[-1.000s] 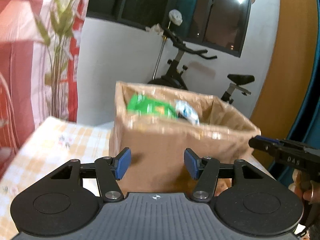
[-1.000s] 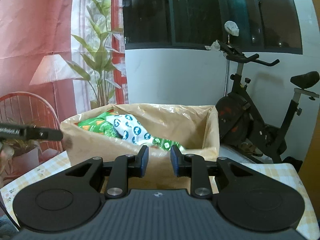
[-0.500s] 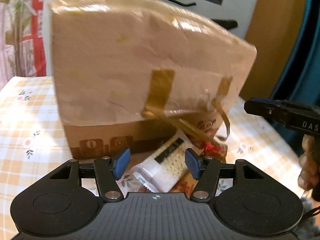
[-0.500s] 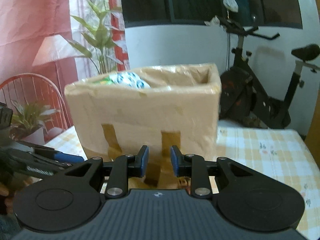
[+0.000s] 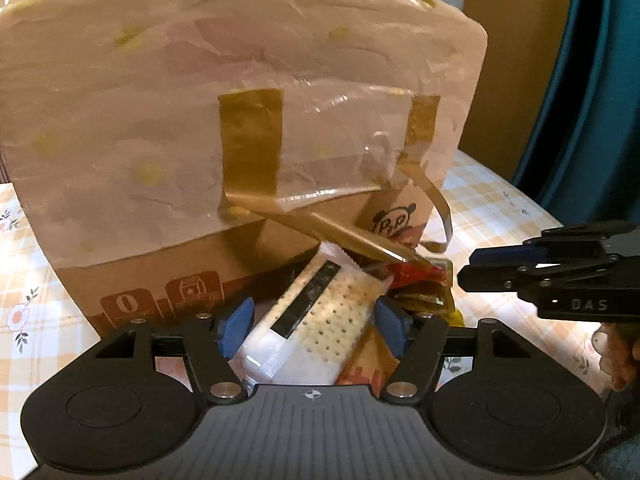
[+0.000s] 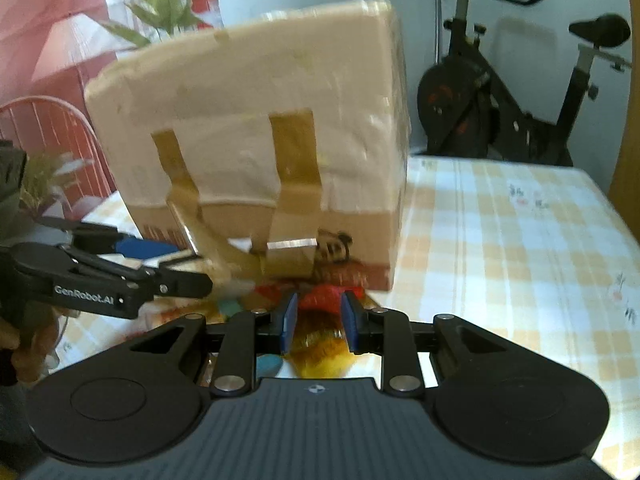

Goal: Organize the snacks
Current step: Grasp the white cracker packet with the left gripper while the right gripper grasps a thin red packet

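A tall brown cardboard box (image 5: 240, 128), its upper part wrapped in wrinkled glossy film held by peeling strips of tan tape (image 5: 250, 148), stands on the yellow-checked floral tablecloth (image 6: 520, 232). At its foot lies a clear perforated packet of white crackers (image 5: 320, 320) between the wide-open blue pads of the left gripper (image 5: 316, 326) — untouched. The right gripper (image 6: 317, 322) is partly closed around a crinkly red-and-yellow snack wrapper (image 6: 320, 320); contact is unclear.
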